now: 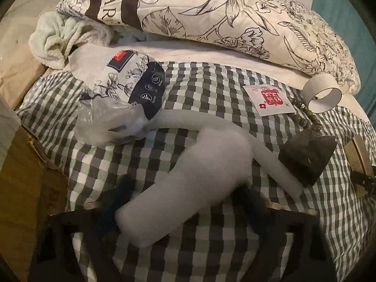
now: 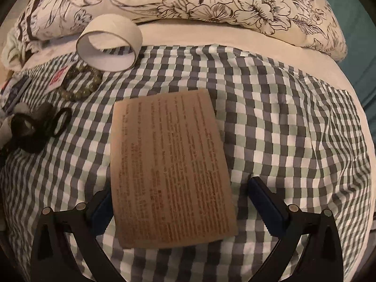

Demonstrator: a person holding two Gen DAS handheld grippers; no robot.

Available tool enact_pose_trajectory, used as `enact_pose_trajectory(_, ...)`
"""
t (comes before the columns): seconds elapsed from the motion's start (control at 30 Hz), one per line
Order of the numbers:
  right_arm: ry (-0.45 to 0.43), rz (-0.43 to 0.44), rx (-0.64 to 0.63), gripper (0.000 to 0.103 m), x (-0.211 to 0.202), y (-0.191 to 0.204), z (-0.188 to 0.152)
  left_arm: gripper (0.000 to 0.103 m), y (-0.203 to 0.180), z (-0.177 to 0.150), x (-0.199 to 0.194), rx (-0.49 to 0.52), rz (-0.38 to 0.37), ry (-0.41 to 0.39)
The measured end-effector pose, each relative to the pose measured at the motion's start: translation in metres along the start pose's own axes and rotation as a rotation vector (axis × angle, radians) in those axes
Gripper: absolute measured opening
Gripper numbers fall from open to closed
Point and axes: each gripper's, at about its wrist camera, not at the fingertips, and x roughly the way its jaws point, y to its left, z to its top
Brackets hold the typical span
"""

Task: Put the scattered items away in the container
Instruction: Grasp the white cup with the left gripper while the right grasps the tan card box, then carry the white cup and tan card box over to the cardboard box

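Note:
In the left wrist view my left gripper is open, and a blurred white foam tube lies between its fingers on the checked bedspread. A crumpled plastic bag, a white sachet with red print, a green bead bracelet, a cardboard tape ring and a dark wedge-shaped piece lie around. In the right wrist view my right gripper is open, its fingers on either side of a brown printed card. The tape ring, the bracelet and black hair ties lie at the left.
A floral pillow lies along the back, and also shows in the right wrist view. A pale green towel and a packaged textile lie at the back left. A cardboard box stands at the left bed edge.

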Motion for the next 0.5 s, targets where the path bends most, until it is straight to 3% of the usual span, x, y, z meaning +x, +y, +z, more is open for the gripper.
enact_pose_trajectory(0.07, -0.014, 0.005, 0.017, 0.099, -0.001, -0.001, -0.001, 0.048, -0.002, 0.003, -0.001, 0.008, 0.013, 0.011)
enact_pose_trajectory(0.13, -0.040, 0.009, 0.035, 0.081, -0.005, -0.002, -0.002, 0.048, -0.002, 0.003, -0.001, 0.011, 0.010, 0.012)
enact_pose_trajectory(0.17, -0.048, 0.003, 0.038, 0.076, -0.008, -0.001, -0.003, 0.048, -0.001, 0.002, -0.002, 0.009, 0.005, 0.012)
enact_pose_trajectory(0.43, -0.037, 0.006, 0.036, 0.076, -0.016, 0.006, -0.013, 0.046, -0.007, -0.002, -0.006, 0.056, 0.002, 0.013)
enact_pose_trajectory(0.5, -0.034, 0.006, 0.038, 0.077, -0.017, 0.007, -0.015, 0.059, -0.010, 0.000, -0.002, 0.068, 0.007, 0.026)
